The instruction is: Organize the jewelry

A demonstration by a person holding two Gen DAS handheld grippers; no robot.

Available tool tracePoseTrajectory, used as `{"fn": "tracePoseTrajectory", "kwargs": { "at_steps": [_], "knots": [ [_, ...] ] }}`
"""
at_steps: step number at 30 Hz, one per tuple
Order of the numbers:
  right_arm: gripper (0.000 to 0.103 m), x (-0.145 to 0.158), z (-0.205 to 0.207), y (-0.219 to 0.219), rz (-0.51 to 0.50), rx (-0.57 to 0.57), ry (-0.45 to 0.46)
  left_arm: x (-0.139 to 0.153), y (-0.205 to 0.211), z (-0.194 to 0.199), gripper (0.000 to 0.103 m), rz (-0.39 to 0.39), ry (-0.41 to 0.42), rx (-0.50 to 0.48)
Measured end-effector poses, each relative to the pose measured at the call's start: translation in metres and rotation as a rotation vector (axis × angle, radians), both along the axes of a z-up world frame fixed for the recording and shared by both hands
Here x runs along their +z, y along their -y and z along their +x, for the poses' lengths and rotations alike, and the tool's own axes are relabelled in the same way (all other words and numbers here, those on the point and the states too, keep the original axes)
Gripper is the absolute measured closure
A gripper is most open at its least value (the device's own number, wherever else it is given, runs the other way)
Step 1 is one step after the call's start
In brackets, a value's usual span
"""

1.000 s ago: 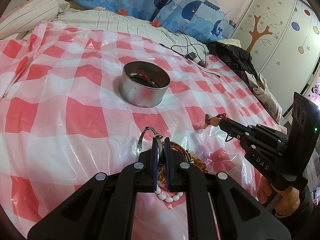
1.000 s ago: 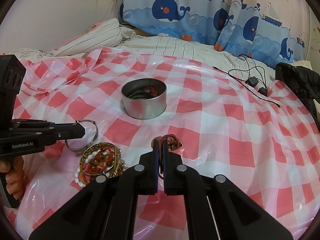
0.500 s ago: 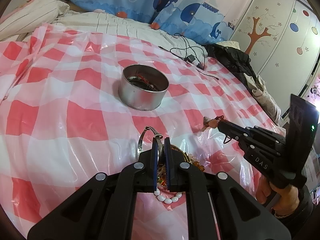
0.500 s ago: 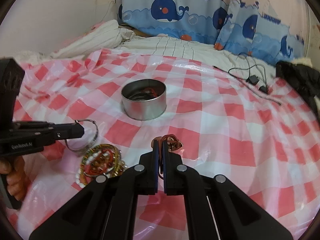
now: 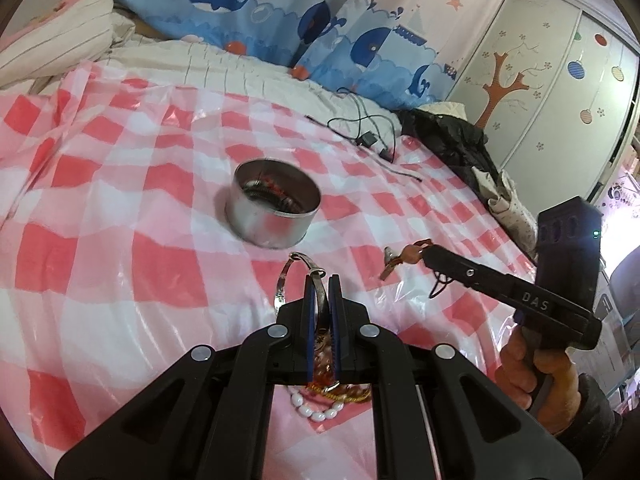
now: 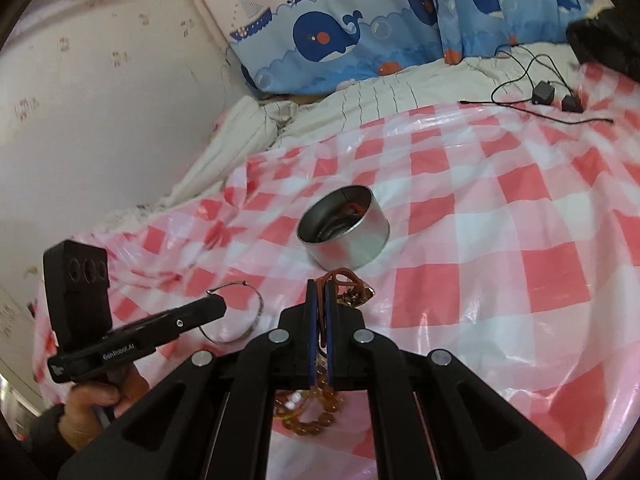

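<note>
Left tongs (image 5: 321,280) clench a silver bangle (image 5: 289,280), right tongs (image 6: 319,286) a brown cord pendant (image 6: 352,292), hiding the bead pile (image 6: 308,412).

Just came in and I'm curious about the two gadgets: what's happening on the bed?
A person is sorting jewelry on a red-checked plastic sheet with two handheld grippers. The left gripper is shut on a silver bangle. The right gripper is shut on a brown cord bracelet with a gold charm and holds it clear of the sheet, short of the round metal tin, which already has a few pieces inside. A pile of beaded bracelets lies on the sheet below the grippers.
</note>
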State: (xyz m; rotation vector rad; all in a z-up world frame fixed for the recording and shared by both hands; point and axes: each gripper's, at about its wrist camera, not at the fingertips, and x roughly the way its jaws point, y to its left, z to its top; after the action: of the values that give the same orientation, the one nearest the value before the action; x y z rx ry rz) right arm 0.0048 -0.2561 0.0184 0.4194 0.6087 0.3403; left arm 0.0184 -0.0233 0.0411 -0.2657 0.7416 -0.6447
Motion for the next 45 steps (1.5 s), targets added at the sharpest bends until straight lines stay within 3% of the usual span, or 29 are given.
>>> {"fn": "tracePoseTrajectory", "kwargs": {
  "at_steps": [11, 17, 18, 19, 21, 22, 26, 30, 35, 39, 42, 45],
  "knots": [
    [0.099, 0.021, 0.049, -0.02, 0.03, 0.046, 0.043, 0.033, 0.018, 0.053, 0.097, -0.036, 0.064, -0.006],
    [0.099, 0.029, 0.095, -0.034, -0.035, 0.048, 0.061, 0.034, 0.026, 0.093, 0.097, -0.082, 0.062, 0.007],
    [0.095, 0.023, 0.108, -0.039, -0.092, 0.043, 0.023, 0.027, 0.031, 0.106, 0.091, -0.059, 0.027, 0.016],
    [0.071, 0.016, 0.118, -0.042, -0.137, 0.028, -0.016, 0.021, 0.035, 0.115, 0.08, -0.026, -0.001, 0.032],
    [0.068, 0.003, 0.124, -0.037, -0.189, -0.026, -0.067, 0.009, 0.037, 0.126, 0.066, 0.031, -0.055, 0.067],
    [0.068, 0.001, 0.121, -0.034, -0.192, -0.033, -0.073, 0.005, 0.035, 0.127, 0.065, 0.05, -0.076, 0.07],
    [0.068, 0.004, 0.098, -0.021, -0.203, -0.051, -0.077, 0.007, 0.023, 0.102, 0.055, 0.098, -0.032, 0.071],
    [0.051, -0.003, 0.052, -0.011, -0.2, -0.066, -0.084, 0.003, 0.004, 0.064, 0.052, 0.118, -0.051, 0.085],
    [0.051, -0.032, 0.005, -0.008, -0.164, -0.069, -0.172, -0.012, -0.01, 0.007, 0.048, 0.145, -0.086, 0.083],
    [0.05, -0.031, 0.002, -0.014, -0.159, -0.058, -0.158, -0.022, -0.008, -0.01, 0.047, 0.164, -0.093, 0.077],
    [0.046, -0.03, 0.003, -0.015, -0.162, -0.07, -0.148, -0.008, 0.0, -0.006, 0.047, 0.181, -0.011, 0.082],
    [0.046, -0.032, 0.007, -0.011, -0.15, -0.08, -0.159, 0.012, 0.011, 0.012, 0.042, 0.143, 0.074, 0.05]
  ]
}}
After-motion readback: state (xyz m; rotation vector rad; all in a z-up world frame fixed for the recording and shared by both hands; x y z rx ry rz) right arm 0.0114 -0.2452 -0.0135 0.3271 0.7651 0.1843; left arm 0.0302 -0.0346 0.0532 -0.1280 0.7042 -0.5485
